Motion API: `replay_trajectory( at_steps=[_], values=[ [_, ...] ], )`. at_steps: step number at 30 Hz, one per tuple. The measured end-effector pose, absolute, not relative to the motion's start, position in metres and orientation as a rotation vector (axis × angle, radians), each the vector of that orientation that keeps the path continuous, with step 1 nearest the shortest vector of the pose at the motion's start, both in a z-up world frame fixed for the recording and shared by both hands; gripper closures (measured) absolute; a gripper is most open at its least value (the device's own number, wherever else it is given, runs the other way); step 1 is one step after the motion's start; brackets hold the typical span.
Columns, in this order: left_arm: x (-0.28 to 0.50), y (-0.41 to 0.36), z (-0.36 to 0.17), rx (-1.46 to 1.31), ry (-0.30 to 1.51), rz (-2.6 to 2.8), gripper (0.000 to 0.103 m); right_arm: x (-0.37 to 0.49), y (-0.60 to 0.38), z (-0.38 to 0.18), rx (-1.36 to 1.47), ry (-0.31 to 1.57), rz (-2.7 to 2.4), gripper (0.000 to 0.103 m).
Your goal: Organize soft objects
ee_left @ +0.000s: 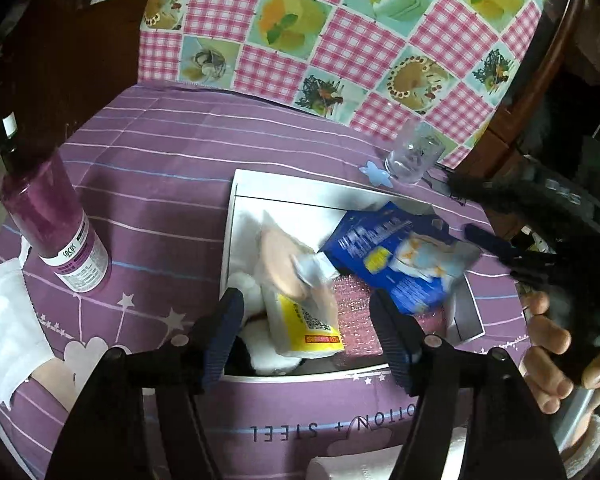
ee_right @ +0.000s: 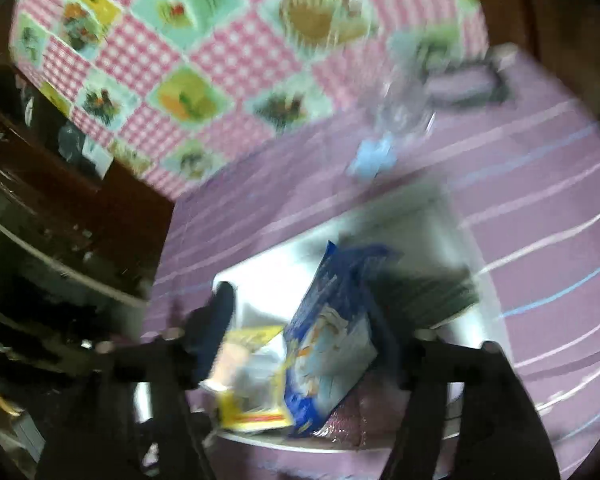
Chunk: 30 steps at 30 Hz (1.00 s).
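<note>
Crinkly plastic dominates the left wrist view: the yellow-white packet (ee_left: 300,312) and blue pouch (ee_left: 396,260) sit loose in the white box (ee_left: 236,216) between the wide-apart jaws of the left gripper (ee_left: 308,312); both could slide out. In the blurred right wrist view, the right gripper (ee_right: 300,312) gapes around the same glossy pouch without pressing it.

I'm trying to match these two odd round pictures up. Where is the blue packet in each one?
Left wrist view: the blue packet lies right of centre, tilted, in the white box.
Right wrist view: the blue packet stands low in the middle, blurred.
Shared landmark: the clear glass on the purple cloth beyond the box.
</note>
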<state>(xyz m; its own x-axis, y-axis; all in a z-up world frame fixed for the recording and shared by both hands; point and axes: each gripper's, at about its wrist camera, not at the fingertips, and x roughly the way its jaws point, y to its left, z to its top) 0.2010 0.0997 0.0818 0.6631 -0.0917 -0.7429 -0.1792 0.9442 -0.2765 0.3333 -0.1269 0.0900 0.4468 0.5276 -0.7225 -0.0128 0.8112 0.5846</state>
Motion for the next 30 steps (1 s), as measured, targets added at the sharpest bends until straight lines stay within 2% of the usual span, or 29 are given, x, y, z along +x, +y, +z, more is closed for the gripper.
replay_trajectory(
  at_steps=[10,17,24,30],
  values=[
    [0.196,0.078,0.096,-0.279,0.819,0.055,0.036,0.294,-0.161,0.118,0.48,1.032,0.418,0.029],
    [0.186,0.059,0.108,-0.207,0.794,0.047,0.03,0.258,-0.164,0.119,0.474,1.024,0.455,0.029],
    [0.188,0.051,0.108,-0.165,0.81,0.08,0.029,0.24,-0.174,0.111,0.541,1.047,0.449,0.029],
    [0.189,0.048,0.109,-0.149,0.83,0.081,0.029,0.228,-0.162,0.117,0.444,1.038,0.454,0.029]
  ],
)
